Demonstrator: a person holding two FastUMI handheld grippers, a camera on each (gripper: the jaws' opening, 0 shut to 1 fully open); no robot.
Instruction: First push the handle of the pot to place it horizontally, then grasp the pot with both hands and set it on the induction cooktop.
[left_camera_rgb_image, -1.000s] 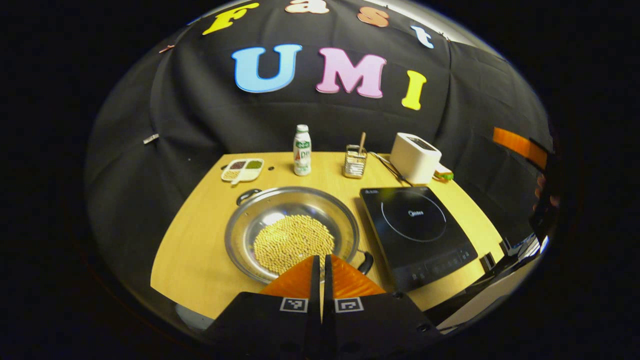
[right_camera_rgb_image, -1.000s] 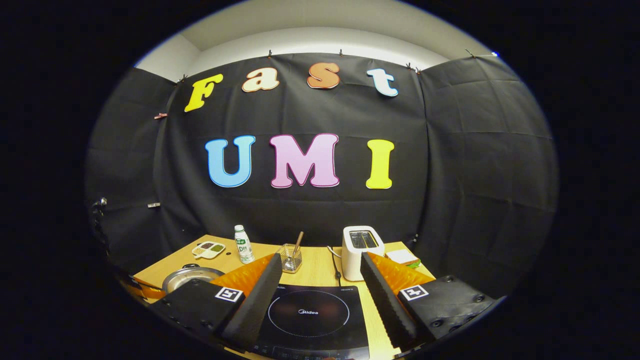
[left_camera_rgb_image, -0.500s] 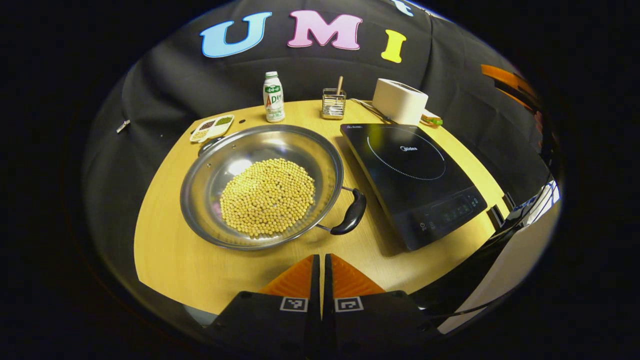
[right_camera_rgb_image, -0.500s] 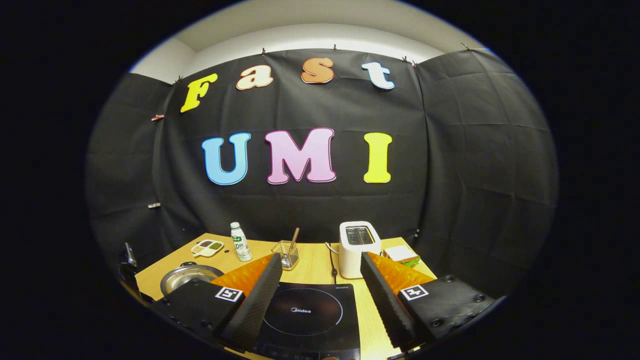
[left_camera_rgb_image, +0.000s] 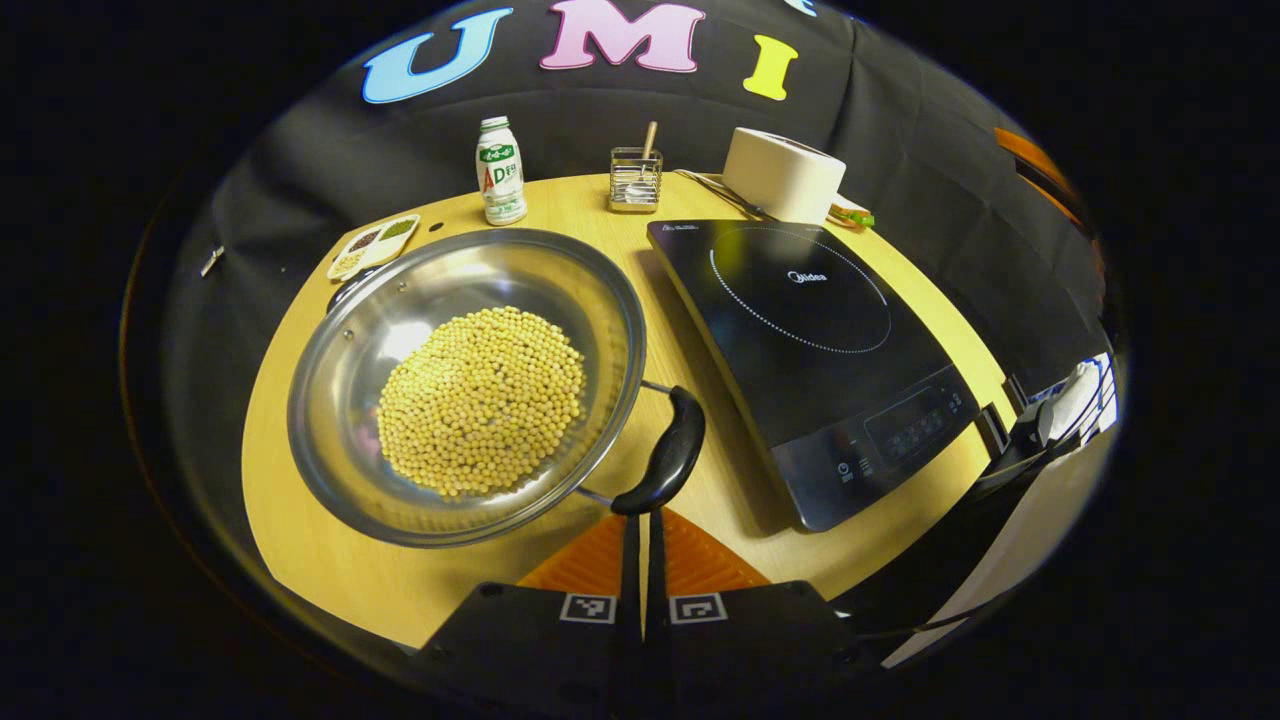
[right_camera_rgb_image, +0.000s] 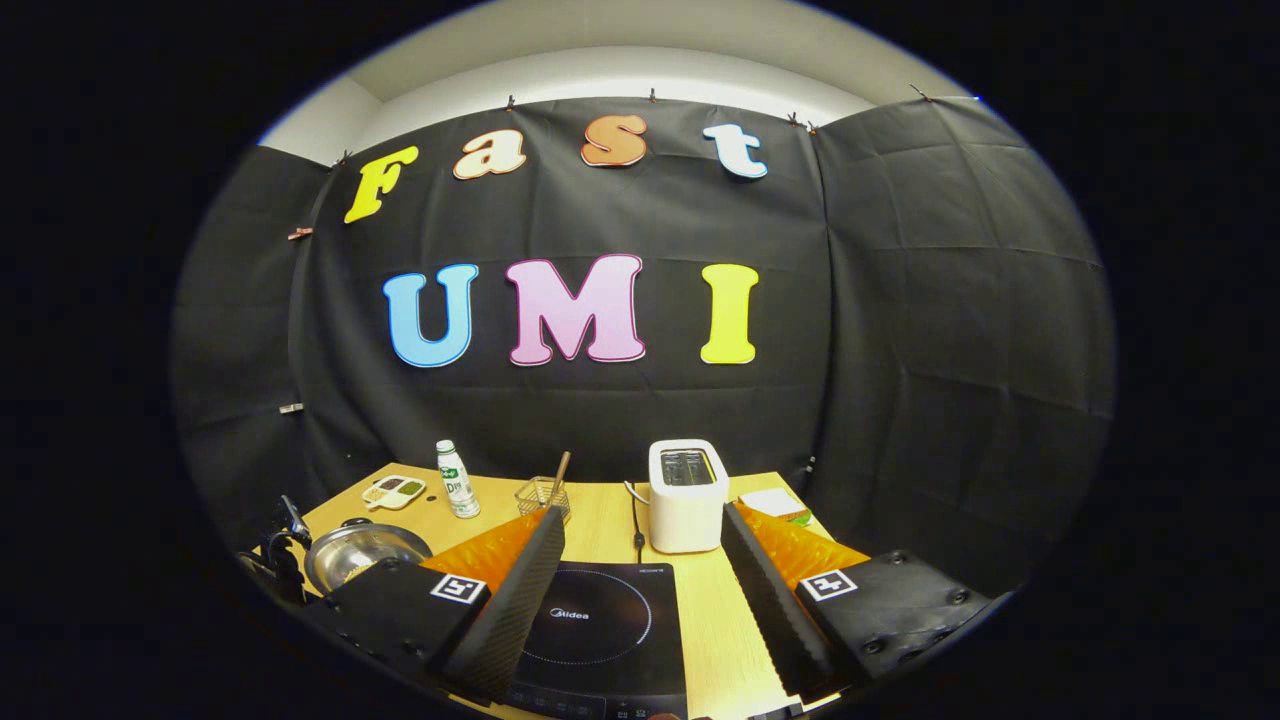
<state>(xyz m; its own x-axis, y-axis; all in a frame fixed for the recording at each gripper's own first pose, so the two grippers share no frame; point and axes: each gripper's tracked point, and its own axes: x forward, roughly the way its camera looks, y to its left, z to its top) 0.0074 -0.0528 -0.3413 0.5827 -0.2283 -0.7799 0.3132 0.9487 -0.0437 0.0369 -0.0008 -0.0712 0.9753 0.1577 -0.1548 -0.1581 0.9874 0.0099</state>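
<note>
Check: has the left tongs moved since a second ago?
Yes. The left tongs dropped forward; tips now meet the pot handle, and the table looms closer.

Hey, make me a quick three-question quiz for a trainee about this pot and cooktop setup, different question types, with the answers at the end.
1. True or false: the pot already sits on the induction cooktop.
2. Multiple choice: the left gripper is (A) wide open, (B) closed with its tips just below the pot's near handle, (C) clamped on the bottle.
3. Fill in: the right gripper hangs open above the ____.

Key: 1 false, it stands on the table beside the cooktop. 2 B. 3 induction cooktop.
</note>
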